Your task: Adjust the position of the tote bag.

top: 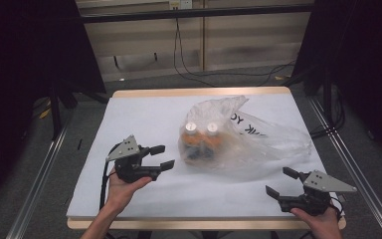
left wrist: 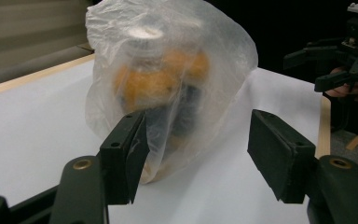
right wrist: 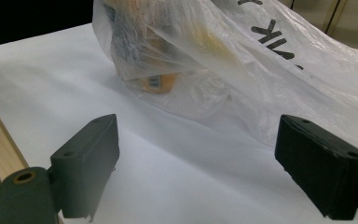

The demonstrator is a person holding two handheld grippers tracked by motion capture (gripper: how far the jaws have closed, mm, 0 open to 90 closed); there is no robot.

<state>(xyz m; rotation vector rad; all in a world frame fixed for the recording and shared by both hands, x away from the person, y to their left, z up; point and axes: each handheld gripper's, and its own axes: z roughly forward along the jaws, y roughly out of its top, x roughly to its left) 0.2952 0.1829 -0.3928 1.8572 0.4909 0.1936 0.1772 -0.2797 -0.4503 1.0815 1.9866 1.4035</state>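
While we are holding both grippers low at the near edge of the table (top: pixel 144 102), the left gripper (top: pixel 160 157) is sitting just beside the plastic bag (top: pixel 258 144), its jaws partly apart with nothing between them. The right gripper (top: pixel 284 181) is resting near the bag's loose right-hand end, jaws wide and empty.

We are judging the bag as thin, soft and slippery; the film will be crumpling and sliding under the pads. The bottles (top: pixel 201 137) standing inside, near the middle of the table, are giving it weight at the left end, so we are expecting that end to sag if lifted. The slack film at the right looks the safest place to pinch.

From the left gripper view we are seeing a white cap and orange contents through the film (left wrist: pixel 168 79), close to one jaw. The right gripper view is showing black lettering (right wrist: pixel 272 35) on the bag.
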